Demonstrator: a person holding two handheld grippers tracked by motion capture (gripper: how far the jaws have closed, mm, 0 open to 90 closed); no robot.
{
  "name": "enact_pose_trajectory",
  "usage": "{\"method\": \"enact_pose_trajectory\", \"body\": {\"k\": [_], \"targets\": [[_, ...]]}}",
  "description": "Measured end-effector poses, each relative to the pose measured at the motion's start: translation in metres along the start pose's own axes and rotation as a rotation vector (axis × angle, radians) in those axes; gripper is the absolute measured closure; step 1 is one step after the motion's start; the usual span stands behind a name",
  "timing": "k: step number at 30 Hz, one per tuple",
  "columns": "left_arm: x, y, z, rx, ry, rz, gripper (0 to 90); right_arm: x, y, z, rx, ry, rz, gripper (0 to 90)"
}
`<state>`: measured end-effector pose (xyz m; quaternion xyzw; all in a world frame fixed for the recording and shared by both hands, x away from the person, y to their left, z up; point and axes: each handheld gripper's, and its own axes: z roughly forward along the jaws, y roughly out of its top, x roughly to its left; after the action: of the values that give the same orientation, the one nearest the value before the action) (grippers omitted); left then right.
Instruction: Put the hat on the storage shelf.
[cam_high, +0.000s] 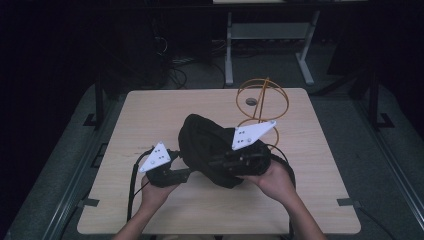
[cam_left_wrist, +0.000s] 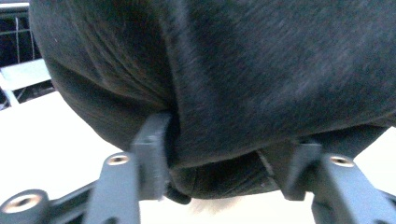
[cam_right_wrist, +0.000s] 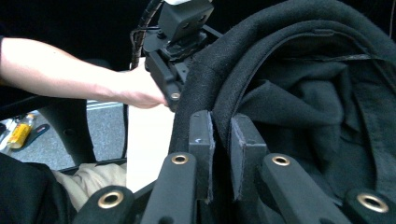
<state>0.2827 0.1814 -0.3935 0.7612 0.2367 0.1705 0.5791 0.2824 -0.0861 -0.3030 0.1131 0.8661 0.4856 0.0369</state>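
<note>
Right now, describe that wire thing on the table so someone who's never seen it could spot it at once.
Start at the light wooden table and look to its far edge on the right, behind the black hat held between the two grippers. There stands an orange wire stand. Its open hoops are the one bright, see-through shape; everything near it is black and solid.
</note>
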Motion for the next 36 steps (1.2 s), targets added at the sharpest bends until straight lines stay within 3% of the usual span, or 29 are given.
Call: {"method": "enact_pose_trajectory", "body": {"k": [3,4,8,11,22,27,33,36], "targets": [[0.001,0.002,0.002,-0.001,0.0,0.01,55.0,0.0,0.0,0.001,0.001,0.004,-0.001,80.6],[0.001,0.002,0.001,-0.005,-0.002,0.007,65.5,0.0,0.0,0.0,-0.002,0.007,0.001,80.4],[0.003,0.003,-0.002,-0.024,-0.007,-0.002,80.0,-0.003,-0.004,-0.003,-0.021,0.013,0.02,80.2],[0.006,0.003,-0.005,-0.031,-0.019,-0.011,82.9,-0.004,-0.007,-0.004,-0.031,0.018,0.03,80.1],[0.005,0.016,-0.015,-0.02,-0.025,0.017,86.4,-0.008,-0.013,-0.011,-0.063,0.024,0.055,77.9],[0.004,0.028,-0.019,-0.005,-0.015,0.055,86.7,-0.01,-0.014,-0.017,-0.08,0.029,0.059,75.7],[0.011,0.046,-0.026,-0.027,-0.027,0.024,87.2,-0.012,-0.015,-0.021,-0.112,0.045,0.06,73.3],[0.011,0.055,-0.028,-0.019,-0.028,0.033,87.3,-0.014,-0.015,-0.023,-0.135,0.053,0.062,73.0]]}}
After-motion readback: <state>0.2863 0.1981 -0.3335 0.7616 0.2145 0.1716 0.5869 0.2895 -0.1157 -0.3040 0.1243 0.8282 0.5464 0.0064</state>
